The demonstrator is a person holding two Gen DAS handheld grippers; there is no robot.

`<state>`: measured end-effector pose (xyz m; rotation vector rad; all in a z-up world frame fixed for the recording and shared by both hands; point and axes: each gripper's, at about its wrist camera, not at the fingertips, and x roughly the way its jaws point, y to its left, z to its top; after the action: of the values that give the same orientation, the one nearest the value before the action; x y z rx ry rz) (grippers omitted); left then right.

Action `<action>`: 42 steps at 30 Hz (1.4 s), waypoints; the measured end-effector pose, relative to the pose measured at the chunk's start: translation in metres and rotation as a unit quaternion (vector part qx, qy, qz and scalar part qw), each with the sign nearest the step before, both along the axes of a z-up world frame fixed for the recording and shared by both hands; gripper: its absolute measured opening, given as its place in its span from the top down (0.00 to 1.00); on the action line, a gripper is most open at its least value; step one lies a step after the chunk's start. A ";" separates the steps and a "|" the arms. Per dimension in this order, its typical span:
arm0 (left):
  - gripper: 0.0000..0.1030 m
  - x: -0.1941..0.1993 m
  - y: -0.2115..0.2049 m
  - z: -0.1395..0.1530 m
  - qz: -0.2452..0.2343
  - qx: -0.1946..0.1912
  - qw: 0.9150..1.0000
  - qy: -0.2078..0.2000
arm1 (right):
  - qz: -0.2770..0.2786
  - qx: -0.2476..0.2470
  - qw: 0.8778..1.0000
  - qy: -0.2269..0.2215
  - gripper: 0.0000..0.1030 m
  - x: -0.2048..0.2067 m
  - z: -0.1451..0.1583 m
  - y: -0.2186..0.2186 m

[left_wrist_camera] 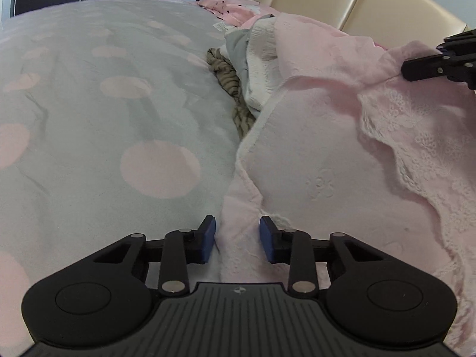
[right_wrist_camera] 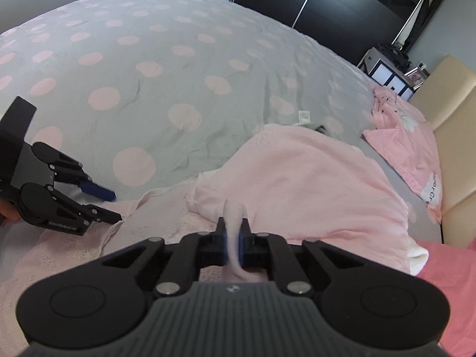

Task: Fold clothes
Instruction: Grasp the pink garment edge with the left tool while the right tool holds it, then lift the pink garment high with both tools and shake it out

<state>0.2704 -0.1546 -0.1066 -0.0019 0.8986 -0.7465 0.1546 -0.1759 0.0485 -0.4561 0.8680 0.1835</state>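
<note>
A pale pink garment (left_wrist_camera: 321, 154) with a lace-trimmed edge lies spread on the bed; it also shows in the right wrist view (right_wrist_camera: 297, 178). My left gripper (left_wrist_camera: 237, 239) is open, its blue pads on either side of the garment's near edge. My right gripper (right_wrist_camera: 234, 242) is shut on a pinched fold of the pink garment. The right gripper shows in the left wrist view (left_wrist_camera: 404, 70) at the garment's far right edge. The left gripper shows in the right wrist view (right_wrist_camera: 114, 206) at the left, jaws apart over the cloth.
The grey bedspread (left_wrist_camera: 104, 104) with pink dots covers the bed. A pile of other clothes (left_wrist_camera: 247, 68), white, grey and striped, lies beyond the garment. A pink pillow (right_wrist_camera: 407, 136) and a beige headboard (right_wrist_camera: 455, 113) are at the right. Dark wardrobes (right_wrist_camera: 327, 3) stand behind.
</note>
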 end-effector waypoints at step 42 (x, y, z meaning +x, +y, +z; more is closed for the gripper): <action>0.98 -0.315 0.246 0.461 0.218 -0.089 0.857 -0.458 | 0.050 -0.025 0.917 -0.395 0.95 -0.319 0.301 0.153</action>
<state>-0.0443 0.0912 0.3542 -0.0122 -0.1013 -0.3178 -0.1647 -0.0234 0.3491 -0.5636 0.0522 0.0561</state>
